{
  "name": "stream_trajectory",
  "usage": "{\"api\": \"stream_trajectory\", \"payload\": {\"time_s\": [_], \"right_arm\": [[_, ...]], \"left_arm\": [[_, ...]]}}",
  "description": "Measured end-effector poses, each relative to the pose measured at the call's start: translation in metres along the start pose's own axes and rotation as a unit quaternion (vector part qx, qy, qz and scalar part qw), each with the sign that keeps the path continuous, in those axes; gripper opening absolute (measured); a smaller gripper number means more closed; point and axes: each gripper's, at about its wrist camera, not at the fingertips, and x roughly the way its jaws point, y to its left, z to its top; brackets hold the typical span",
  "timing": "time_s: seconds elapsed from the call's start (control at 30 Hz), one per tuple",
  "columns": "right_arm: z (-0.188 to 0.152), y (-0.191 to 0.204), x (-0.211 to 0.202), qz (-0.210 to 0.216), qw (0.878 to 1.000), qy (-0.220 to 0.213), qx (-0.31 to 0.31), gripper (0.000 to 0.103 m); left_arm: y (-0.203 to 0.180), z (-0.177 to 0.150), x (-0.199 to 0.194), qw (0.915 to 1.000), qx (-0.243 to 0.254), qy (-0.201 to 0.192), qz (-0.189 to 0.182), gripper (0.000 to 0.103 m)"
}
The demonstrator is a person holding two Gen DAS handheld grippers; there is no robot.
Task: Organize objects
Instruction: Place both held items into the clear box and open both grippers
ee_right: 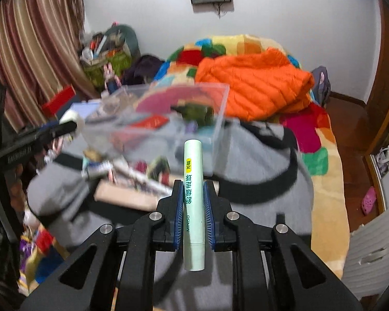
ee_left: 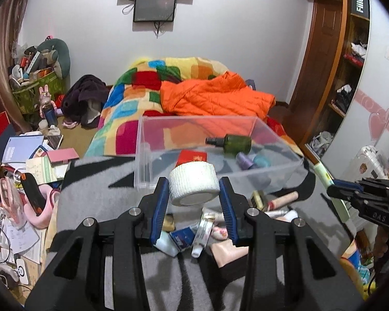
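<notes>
My left gripper [ee_left: 193,185] is shut on a white roll of gauze tape [ee_left: 193,182], held above the grey blanket just in front of the clear plastic box [ee_left: 142,155]. Inside the box lie a green spray bottle [ee_left: 232,143], a red packet [ee_left: 193,157] and small purple and teal jars. My right gripper [ee_right: 192,190] is shut on a pale green tube [ee_right: 193,202] that stands upright between its blue pads. That tube [ee_left: 324,175] and the right gripper [ee_left: 345,188] show at the right edge of the left wrist view. The box [ee_right: 220,119] is blurred in the right wrist view.
A pile of tubes, small bottles and packets [ee_left: 202,230] lies on the grey blanket [ee_left: 96,186] below my left gripper. An orange jacket [ee_left: 215,96] and a patchwork quilt [ee_left: 132,103] lie behind the box. Papers, boxes and bags [ee_left: 33,155] crowd the floor at left.
</notes>
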Motion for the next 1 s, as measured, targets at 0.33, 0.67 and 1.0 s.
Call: {"api": "stream_trajectory", "payload": {"time_s": [0.33, 0.67, 1.0], "right_arm": [[0.055, 0.003, 0.01, 0.022, 0.997, -0.058, 0.038, 0.014], [0.092, 0.01, 0.055, -0.002, 0.998, -0.054, 0.035, 0.014], [0.088, 0.005, 0.11, -0.04, 0.999, 0.011, 0.013, 0.014]], "left_arm": [[0.006, 0.028, 0.011, 0.9999, -0.011, -0.009, -0.009, 0.039], [0.0, 0.049, 0.058, 0.9996, 0.0, 0.024, -0.016, 0.039], [-0.026, 0.046, 0.115, 0.9959, 0.023, 0.083, -0.03, 0.039]]}}
